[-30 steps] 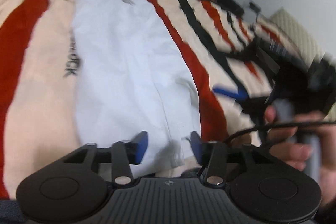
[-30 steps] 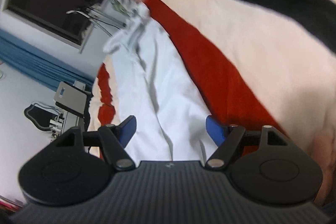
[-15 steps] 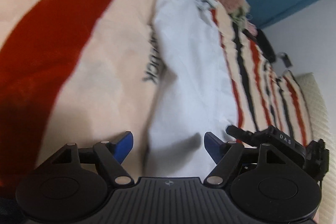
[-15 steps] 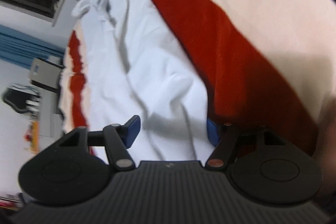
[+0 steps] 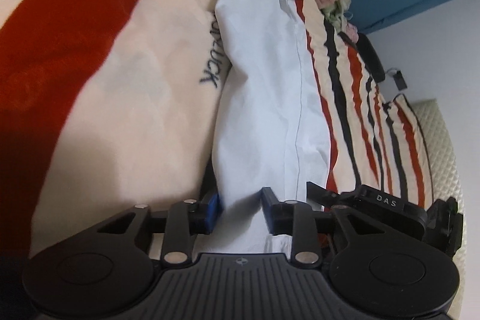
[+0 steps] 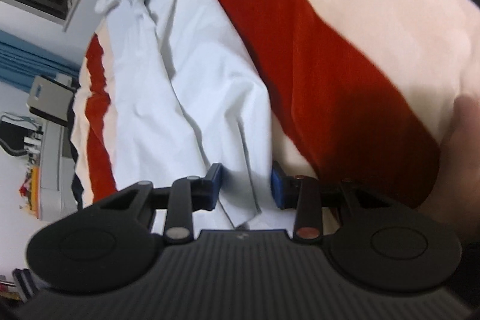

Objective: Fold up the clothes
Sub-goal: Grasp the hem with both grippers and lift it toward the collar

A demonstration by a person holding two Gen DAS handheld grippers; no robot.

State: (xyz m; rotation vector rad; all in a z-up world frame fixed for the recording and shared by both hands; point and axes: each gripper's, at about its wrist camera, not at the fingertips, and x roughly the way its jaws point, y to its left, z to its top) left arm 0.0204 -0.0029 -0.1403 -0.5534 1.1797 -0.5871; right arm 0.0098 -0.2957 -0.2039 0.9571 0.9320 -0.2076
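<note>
While straddling the garment (image 5: 264, 86) hem at lower centre, both jaw pairs spread, long axis running to upper frame.

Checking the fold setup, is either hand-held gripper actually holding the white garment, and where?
Neither grips yet. The left hand-held gripper and right hand-held gripper each straddle the near end of the white garment, with their jaws apart.

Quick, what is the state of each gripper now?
Left gripper: open, fingers around the pale blue cloth garment.
Right gripper: open, around the same garment's edge.
</note>
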